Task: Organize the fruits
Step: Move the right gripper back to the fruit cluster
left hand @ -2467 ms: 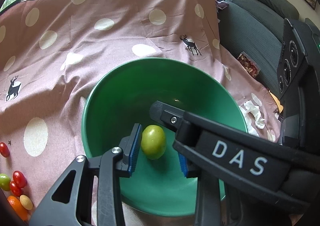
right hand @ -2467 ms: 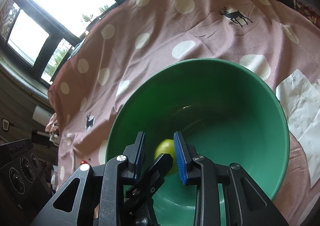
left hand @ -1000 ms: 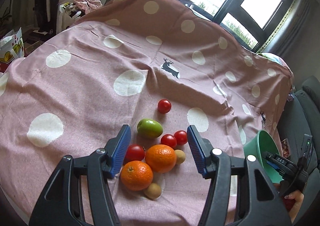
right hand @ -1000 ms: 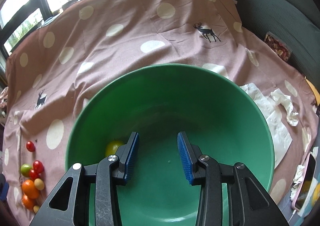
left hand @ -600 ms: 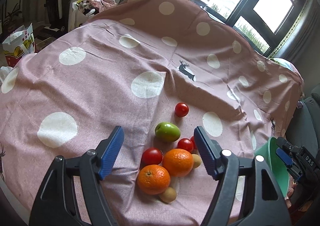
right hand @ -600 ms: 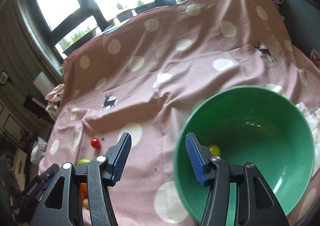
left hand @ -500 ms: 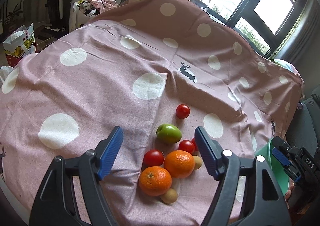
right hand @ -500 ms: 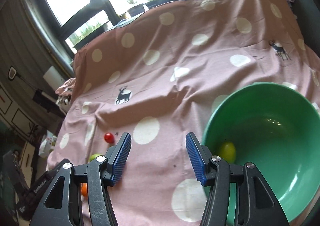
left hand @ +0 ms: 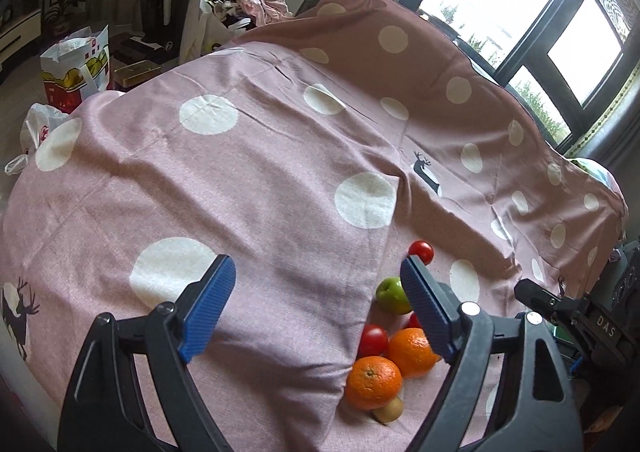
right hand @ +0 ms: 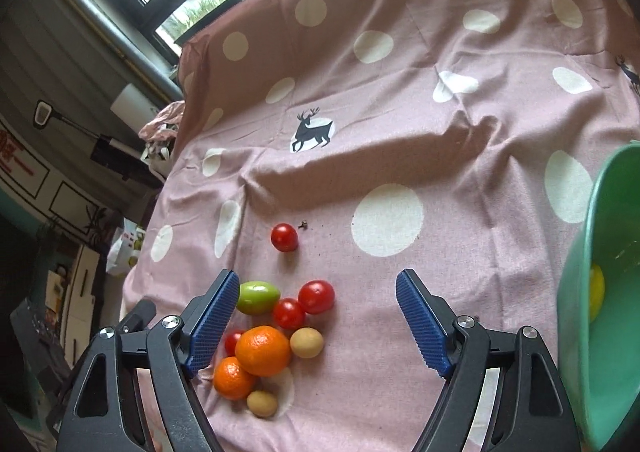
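A pile of fruit lies on the pink spotted cloth [right hand: 400,123]: two oranges [right hand: 262,350], a green fruit [right hand: 257,296], several red tomatoes [right hand: 316,296], two small tan fruits [right hand: 306,342]. One tomato [right hand: 284,237] lies apart, farther away. My right gripper [right hand: 316,326] is open and empty above the pile. The green bowl [right hand: 576,292] at the right edge holds a yellow-green fruit [right hand: 596,290]. My left gripper [left hand: 316,306] is open and empty, left of the pile; the oranges [left hand: 372,382] show by its right finger.
The cloth [left hand: 260,171] hangs over a raised back toward the windows. Bags [left hand: 76,67] and clutter stand on the floor beyond the cloth's left edge. The right gripper's black body [left hand: 576,322] shows at the right in the left wrist view.
My right gripper has swung left from over the bowl to above the fruit pile and opened wider. My left gripper has shifted left, so the pile now lies by its right finger.
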